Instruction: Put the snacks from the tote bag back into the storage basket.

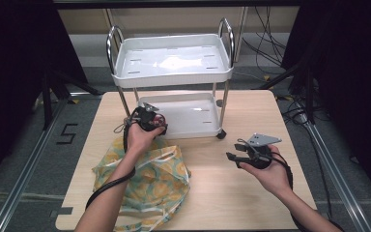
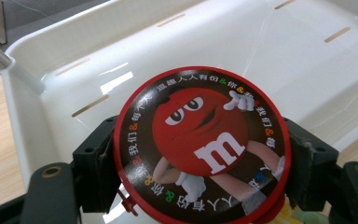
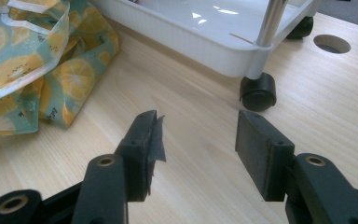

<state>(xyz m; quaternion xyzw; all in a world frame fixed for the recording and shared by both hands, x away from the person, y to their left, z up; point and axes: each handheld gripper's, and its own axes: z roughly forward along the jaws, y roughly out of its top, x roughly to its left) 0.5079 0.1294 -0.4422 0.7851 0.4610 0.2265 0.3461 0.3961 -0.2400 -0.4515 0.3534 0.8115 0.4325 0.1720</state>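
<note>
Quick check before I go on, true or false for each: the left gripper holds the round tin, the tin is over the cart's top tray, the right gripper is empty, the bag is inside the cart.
1. The left gripper grips the round red tin. True.
2. The tin is over the top tray. False: it is above the cart's lower tray.
3. The right gripper is open and empty. True.
4. The lemon-print bag is in the cart. False: it lies on the table.

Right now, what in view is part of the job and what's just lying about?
In the job:
- red round tin, clamped in the left claw
- white cart; its lower tray lies under the tin

Lying about:
- lemon-print bag, slumped on the table
- right claw, open, holding nothing, above bare table
- cables on the floor
</note>
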